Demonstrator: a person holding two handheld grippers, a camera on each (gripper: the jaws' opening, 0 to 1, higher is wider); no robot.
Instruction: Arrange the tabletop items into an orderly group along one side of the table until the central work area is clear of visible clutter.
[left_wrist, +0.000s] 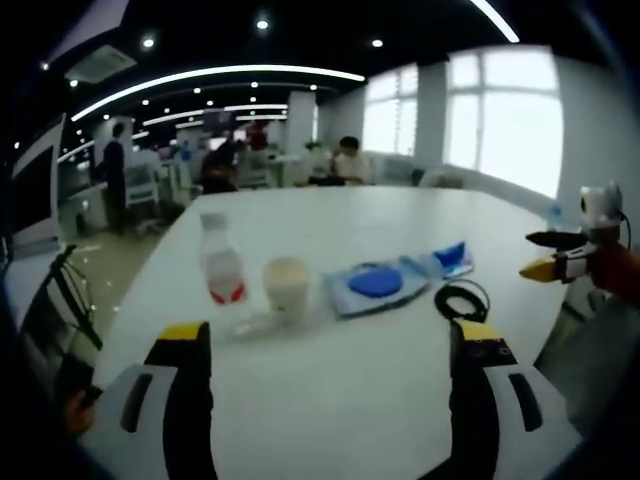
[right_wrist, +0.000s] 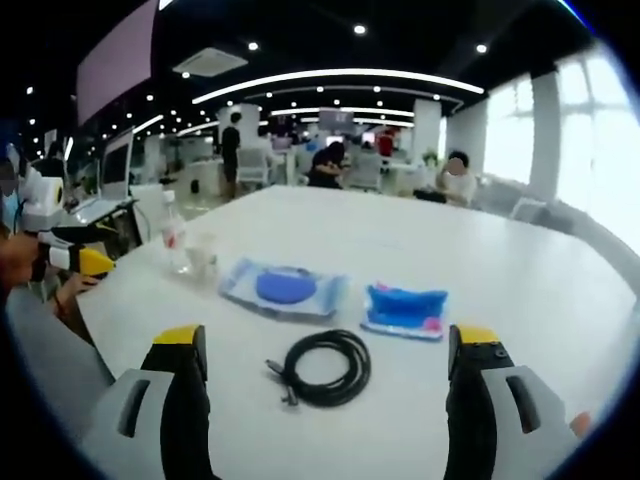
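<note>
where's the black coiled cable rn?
In the right gripper view the black coiled cable lies on the white table, nearest the camera between the open jaws, just in front of the clear packet with a blue disc and the blue pouch.

Both grippers, left gripper (left_wrist: 330, 365) and right gripper (right_wrist: 328, 365): black jaws with yellow tips, grey-white outer shells with a dark slot each.

The table (right_wrist: 520, 290) is plain white, and the coiled cable (right_wrist: 325, 368) on it is black. The clear bottle (left_wrist: 221, 265) wears a red label, the cup (left_wrist: 286, 283) is cream, and both packets (right_wrist: 283, 287) (right_wrist: 405, 309) are blue (the smaller with a pink spot). The left gripper (left_wrist: 330, 345) and right gripper (right_wrist: 328, 350) are black and grey with yellow tips.
</note>
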